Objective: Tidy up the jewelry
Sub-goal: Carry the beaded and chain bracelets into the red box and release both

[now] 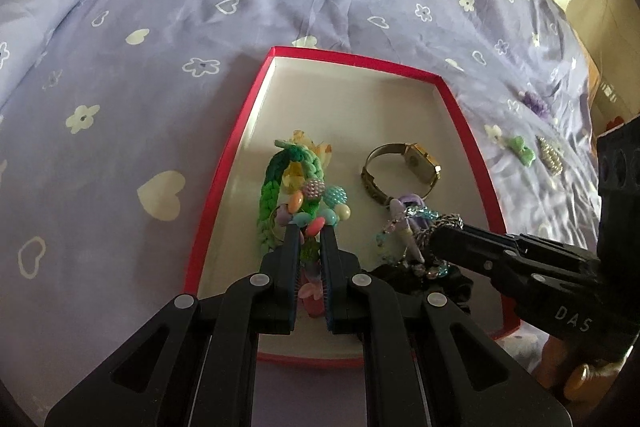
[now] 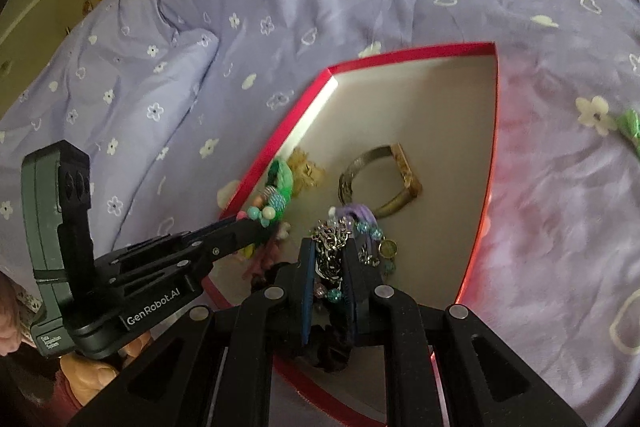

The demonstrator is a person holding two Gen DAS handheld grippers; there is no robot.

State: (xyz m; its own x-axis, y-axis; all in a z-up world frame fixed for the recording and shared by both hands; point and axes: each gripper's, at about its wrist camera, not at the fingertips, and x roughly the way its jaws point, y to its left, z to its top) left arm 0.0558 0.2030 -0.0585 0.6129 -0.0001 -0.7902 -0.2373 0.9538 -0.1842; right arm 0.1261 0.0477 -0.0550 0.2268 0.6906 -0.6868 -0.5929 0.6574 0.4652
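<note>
A red-rimmed box (image 1: 352, 57) with a white floor lies on a lilac flowered bedspread. My left gripper (image 1: 310, 227) is shut on a bracelet of pastel beads (image 1: 320, 195), just above a green braided bracelet (image 1: 276, 195) in the box's left half. My right gripper (image 2: 330, 241) is shut on a silver chain (image 2: 330, 255) with turquoise beads, low over the box's near right part. A gold watch (image 1: 404, 167) lies in the box beyond the chain. In the right wrist view the left gripper (image 2: 252, 223) comes in from the left with the beads (image 2: 266, 211).
A black scrunchie (image 1: 420, 275) and a purple clip (image 1: 408, 203) lie in the box under the right gripper (image 1: 436, 239). Right of the box, a green bow clip (image 1: 522, 147), a pearl clip (image 1: 550, 155) and a purple piece (image 1: 534, 103) rest on the bedspread. A pillow (image 1: 36, 7) lies far left.
</note>
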